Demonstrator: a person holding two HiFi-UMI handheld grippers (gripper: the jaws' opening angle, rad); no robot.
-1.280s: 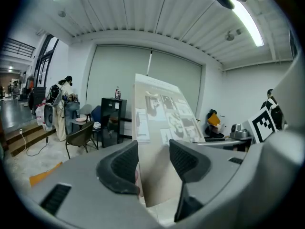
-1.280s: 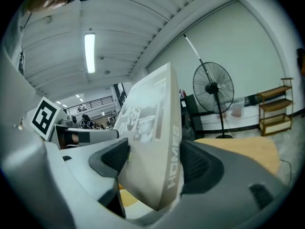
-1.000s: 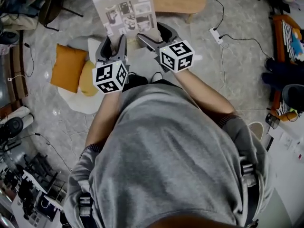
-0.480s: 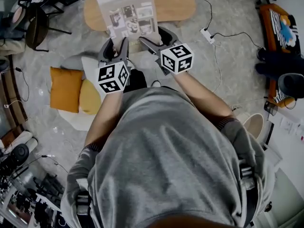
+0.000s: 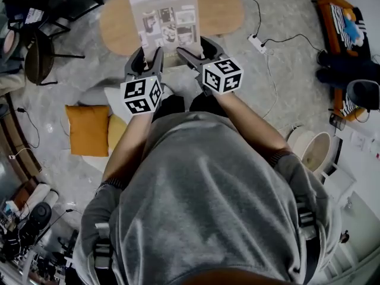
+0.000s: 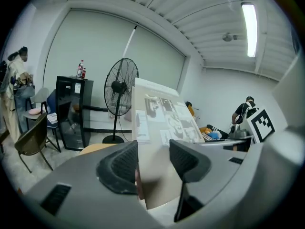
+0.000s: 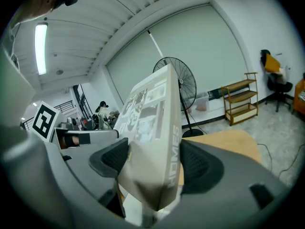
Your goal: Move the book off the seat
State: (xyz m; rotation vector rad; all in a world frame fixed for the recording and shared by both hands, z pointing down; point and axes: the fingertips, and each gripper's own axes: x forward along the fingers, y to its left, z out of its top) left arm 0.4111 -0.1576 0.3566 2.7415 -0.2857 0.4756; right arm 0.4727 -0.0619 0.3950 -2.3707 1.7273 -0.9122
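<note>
Location: the book [image 5: 166,22] is off any seat and held in the air. It tilts upward over the near side of the oval wooden bench [image 5: 222,8] and does not appear to rest on it.

Grip: the left gripper [image 5: 146,58] has its jaws pinching the book's near left corner. The right gripper [image 5: 193,49] has its jaws clamped across the near right corner, at the spine.

Risks:
- Both holds sit on the near edge only, so most of the book's weight hangs forward of the pads. It could pivot downward or slide out.
- If the grippers drift apart or twist unevenly, the cover could flex or one corner could pull free.
- A drop would probably land on the bench edge or the stone floor [image 5: 285,94].

Materials: the book is a thick, rigid, rectangular grey volume. Its cover looks smooth and carries a grid of photographs, with pale lettering on the spine. The jaw pads are dark and ribbed. The bench top is light, smooth wood with rounded ends.
</note>
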